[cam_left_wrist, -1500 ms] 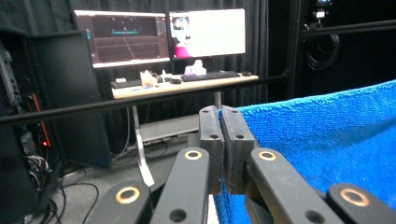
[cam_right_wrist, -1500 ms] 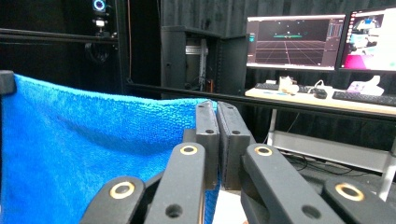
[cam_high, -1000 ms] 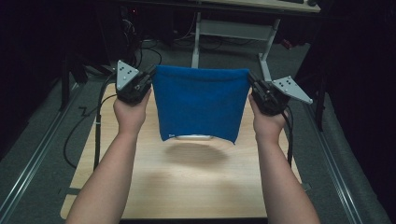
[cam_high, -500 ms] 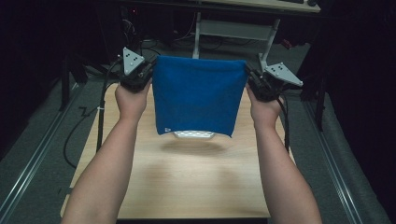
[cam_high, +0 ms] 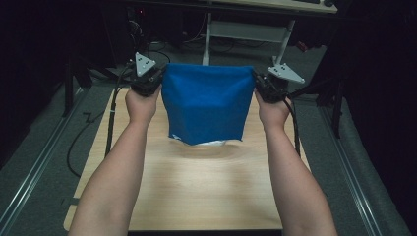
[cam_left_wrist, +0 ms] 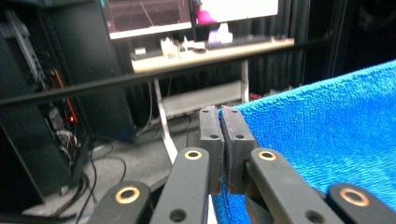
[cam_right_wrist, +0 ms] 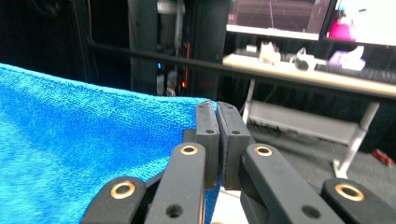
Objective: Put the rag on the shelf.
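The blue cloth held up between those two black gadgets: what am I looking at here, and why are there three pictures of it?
No robot is at work here. A person stands at a wooden table and holds a hand tool in each hand, each ending in two black jaws that pinch like tongs.

The high view comes from a camera above the person, looking down over both forearms. The other two pictures come from small cameras riding on the tools themselves, looking along their jaws.

The left gripper and the right gripper each pinch one top corner of a blue towel, so it hangs stretched between them above the table. In the left gripper view and the right gripper view the jaws are shut on the towel's edge. Something pale on the table peeks out below the towel's lower edge; I cannot tell what it is.
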